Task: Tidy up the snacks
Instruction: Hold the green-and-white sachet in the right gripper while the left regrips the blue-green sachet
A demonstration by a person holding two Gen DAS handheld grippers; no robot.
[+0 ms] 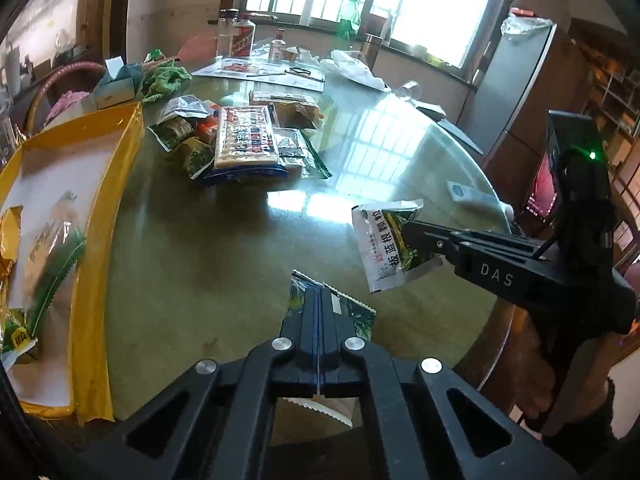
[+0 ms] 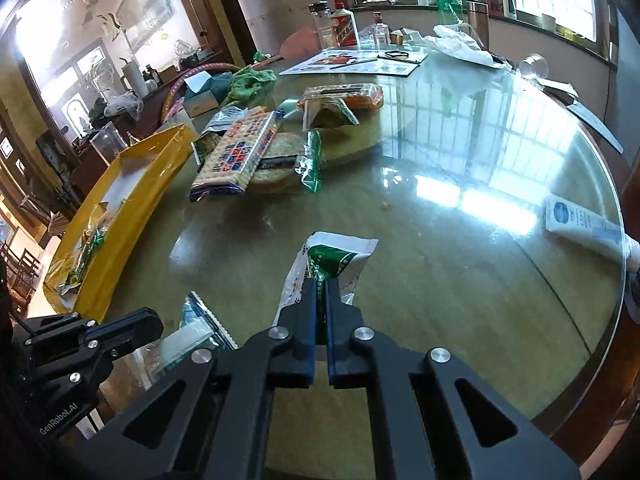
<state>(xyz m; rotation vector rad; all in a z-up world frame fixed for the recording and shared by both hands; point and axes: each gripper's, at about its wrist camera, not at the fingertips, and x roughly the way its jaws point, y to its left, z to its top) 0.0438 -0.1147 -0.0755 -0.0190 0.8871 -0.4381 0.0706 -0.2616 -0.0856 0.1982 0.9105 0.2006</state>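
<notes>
Only the right wrist view shows the white tube.

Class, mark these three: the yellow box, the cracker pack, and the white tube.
yellow box (image 1: 106, 184), left wrist view, on its near side wall.
cracker pack (image 1: 245, 138), left wrist view, on its printed top face.
white tube (image 2: 580, 226), right wrist view, on its body.

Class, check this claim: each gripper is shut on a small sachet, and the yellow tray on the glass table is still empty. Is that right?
Not quite. The yellow tray is not empty: the left wrist view shows packets lying in it. The rest stands: the left gripper and right gripper are each shut on a sachet, above the glass table.
</notes>
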